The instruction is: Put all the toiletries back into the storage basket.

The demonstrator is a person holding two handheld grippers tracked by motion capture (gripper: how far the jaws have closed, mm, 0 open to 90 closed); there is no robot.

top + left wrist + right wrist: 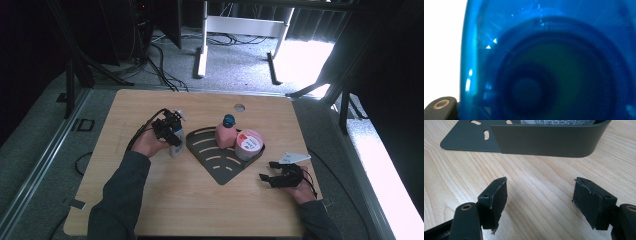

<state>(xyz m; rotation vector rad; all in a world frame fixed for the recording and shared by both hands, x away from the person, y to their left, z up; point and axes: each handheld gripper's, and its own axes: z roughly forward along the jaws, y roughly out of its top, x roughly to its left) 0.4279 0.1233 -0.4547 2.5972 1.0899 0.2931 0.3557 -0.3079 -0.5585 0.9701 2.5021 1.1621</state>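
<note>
1. The left gripper (169, 131) is at the left-middle of the wooden table (165, 200), in the person's left hand (148, 145). Its jaws stand about half open around a translucent blue bottle (177, 141), which sits between them.
2. In the left gripper view the blue bottle (549, 65) is pressed so close to the camera that the picture is a blue blur, so I cannot tell whether the pads press on its sides. One black jaw base is visible at the lower left corner.
3. The bottle stands upright on the table, its long axis vertical, with a pale pump top pointing up. It is just beside the left edge of the dark grey tray (212, 165), outside it.
4. The fan-shaped tray lies at the table's middle, its narrow corner towards the near side. In its far part stand a pink bottle with a teal cap (226, 132) and, touching it on the right, a round tub with a red and white lid (248, 143).
5. The right gripper (272, 177) rests low at the near right of the table, held in the right hand (301, 190). Its jaws stand apart with only bare wood between the pads (499, 200), holding nothing.
6. It points towards the tray's curved wall (549, 143), near it but not touching.
</note>
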